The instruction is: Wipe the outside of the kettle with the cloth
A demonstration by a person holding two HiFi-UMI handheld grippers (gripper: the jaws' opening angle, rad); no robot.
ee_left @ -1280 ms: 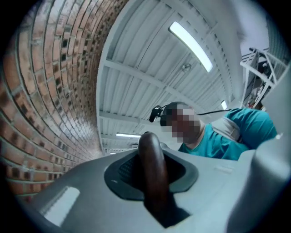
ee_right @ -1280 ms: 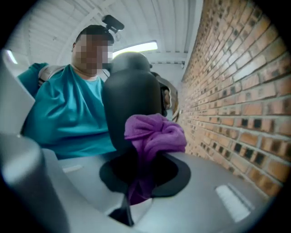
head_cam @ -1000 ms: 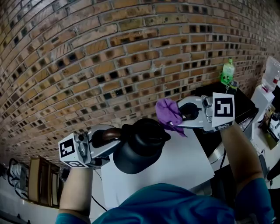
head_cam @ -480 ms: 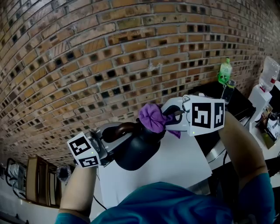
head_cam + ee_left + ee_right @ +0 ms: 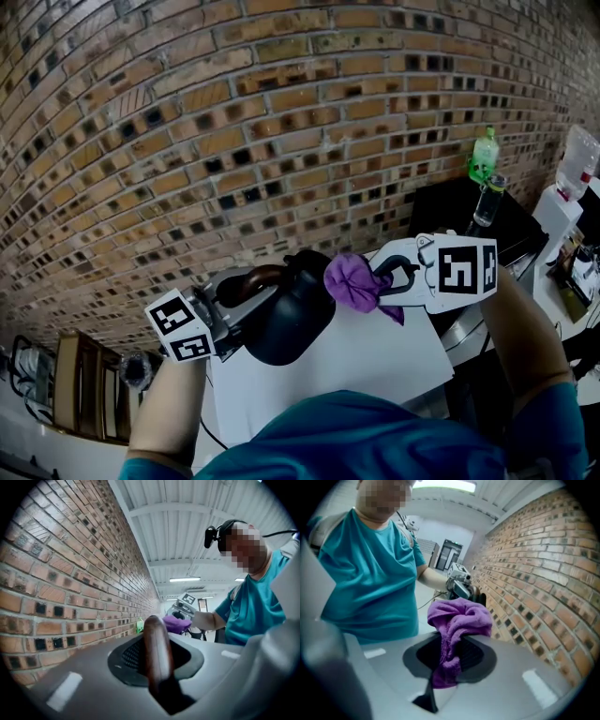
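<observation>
My left tool [image 5: 242, 286] is closed on the brown handle [image 5: 157, 653] of the kettle [image 5: 286, 323]. In the left gripper view the handle stands upright between the two jaws, and they press on it from both sides. The kettle is dark, with a round body. It is in front of me over the white bench [image 5: 384, 361], and it is tilted, so that its wide lower part turns toward my head. I cannot tell if it touches the bench or not.

My right tool [image 5: 380, 279] is closed on the purple cloth [image 5: 457, 620]. In the right gripper view the cloth is pinched between the jaws; one bunch of it rises above them and a smaller end hangs below. In the head view the bunch of cloth lies at the upper right side of the kettle, just beside its top, and it seems to touch the dark surface there. The right tool comes to the kettle from the right, and the left tool from the left, so the kettle is between the two tools.

Behind the bench is a brick wall [image 5: 234, 122]. Far on the right, near the wall, a green bottle [image 5: 485, 155] stands at the back of a black surface [image 5: 450, 211].
</observation>
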